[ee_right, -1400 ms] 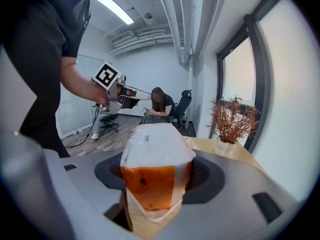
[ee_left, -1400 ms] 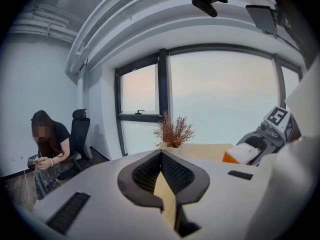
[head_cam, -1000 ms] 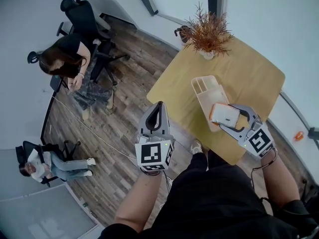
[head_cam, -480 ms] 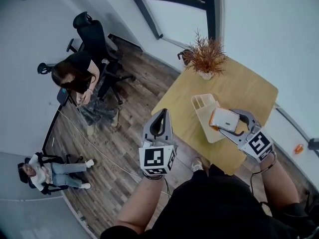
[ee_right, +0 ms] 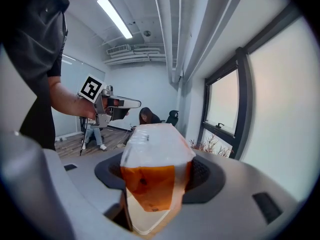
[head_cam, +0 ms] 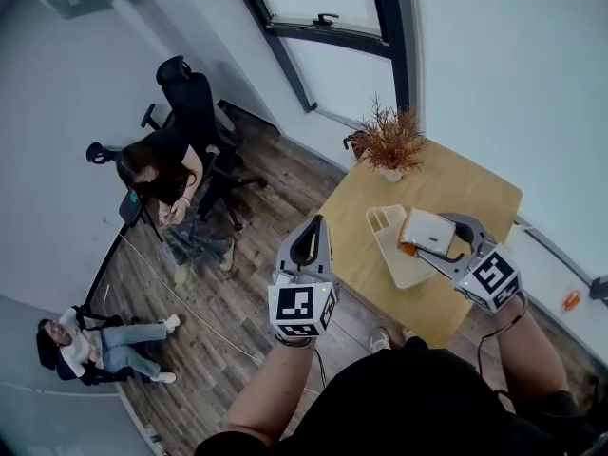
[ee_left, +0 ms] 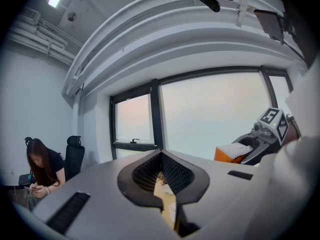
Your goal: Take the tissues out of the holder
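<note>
My right gripper (head_cam: 425, 237) is shut on a tissue pack (head_cam: 427, 229), white with an orange end, and holds it in the air above the cream plastic holder (head_cam: 391, 252) on the wooden table (head_cam: 465, 183). In the right gripper view the tissue pack (ee_right: 156, 166) fills the space between the jaws of the right gripper (ee_right: 157, 186). My left gripper (head_cam: 312, 226) hovers left of the table over the floor, shut and empty. In the left gripper view the left gripper (ee_left: 161, 155) has its tips together, and the tissue pack (ee_left: 234, 151) shows at the right.
A dried plant in a white pot (head_cam: 389, 143) stands at the table's far edge. A window and white wall lie beyond the table. One person (head_cam: 157, 174) sits by a black office chair (head_cam: 193, 98); another person (head_cam: 85, 343) sits at lower left on the wood floor.
The right gripper has lifted the tissue pack up and away from the holder. The head view has pulled back and up. The left gripper stays shut beside the table.
</note>
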Action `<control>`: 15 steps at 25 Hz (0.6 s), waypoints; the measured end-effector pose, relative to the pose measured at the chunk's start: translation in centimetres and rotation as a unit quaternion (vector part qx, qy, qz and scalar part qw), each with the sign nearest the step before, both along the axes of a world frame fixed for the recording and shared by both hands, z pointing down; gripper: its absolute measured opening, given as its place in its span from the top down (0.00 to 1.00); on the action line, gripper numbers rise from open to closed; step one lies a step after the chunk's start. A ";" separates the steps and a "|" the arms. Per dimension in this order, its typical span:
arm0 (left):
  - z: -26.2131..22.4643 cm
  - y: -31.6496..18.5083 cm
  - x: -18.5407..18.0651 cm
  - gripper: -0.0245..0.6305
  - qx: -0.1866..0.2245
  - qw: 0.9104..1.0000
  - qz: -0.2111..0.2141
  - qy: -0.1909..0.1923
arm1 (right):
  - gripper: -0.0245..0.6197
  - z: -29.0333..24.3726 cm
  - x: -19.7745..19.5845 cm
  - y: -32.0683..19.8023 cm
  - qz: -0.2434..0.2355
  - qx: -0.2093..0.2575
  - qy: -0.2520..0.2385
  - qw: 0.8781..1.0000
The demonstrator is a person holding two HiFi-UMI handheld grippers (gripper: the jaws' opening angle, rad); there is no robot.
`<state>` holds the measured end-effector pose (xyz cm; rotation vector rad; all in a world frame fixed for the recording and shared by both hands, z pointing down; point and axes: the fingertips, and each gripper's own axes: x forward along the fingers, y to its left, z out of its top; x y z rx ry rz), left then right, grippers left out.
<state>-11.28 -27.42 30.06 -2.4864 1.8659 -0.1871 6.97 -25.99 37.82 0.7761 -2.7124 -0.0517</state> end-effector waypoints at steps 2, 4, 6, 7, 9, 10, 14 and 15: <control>-0.8 0.2 -0.2 0.96 0.006 1.000 0.000 -0.001 | 0.53 -1.0 -0.2 0.1 0.000 0.008 -0.001 1.000; -1.3 0.4 -0.6 0.96 0.007 1.000 -0.002 0.000 | 0.53 -1.7 -0.3 0.4 0.002 0.008 0.002 1.000; -1.6 0.4 -0.7 0.96 0.006 1.000 -0.002 -0.002 | 0.53 -2.2 -0.2 0.5 0.007 0.004 0.006 1.000; -1.8 0.4 -0.7 0.96 0.006 1.000 0.000 -0.003 | 0.53 -2.4 -0.1 0.6 0.010 0.002 0.007 1.000; -2.5 0.5 -0.7 0.96 0.011 1.000 0.005 -0.005 | 0.53 -3.2 0.0 0.7 0.015 0.005 0.008 1.000; -3.0 0.6 -0.8 0.96 0.015 1.000 0.006 -0.006 | 0.53 -3.7 0.0 0.7 0.017 0.008 0.007 1.000; -5.1 0.9 -1.4 0.96 0.032 0.999 0.008 -0.007 | 0.53 -5.9 -0.3 1.1 0.018 0.020 -0.001 1.000; -5.6 1.0 -1.4 0.96 0.037 0.999 0.008 -0.008 | 0.53 -6.4 -0.3 1.2 0.018 0.024 -0.002 1.000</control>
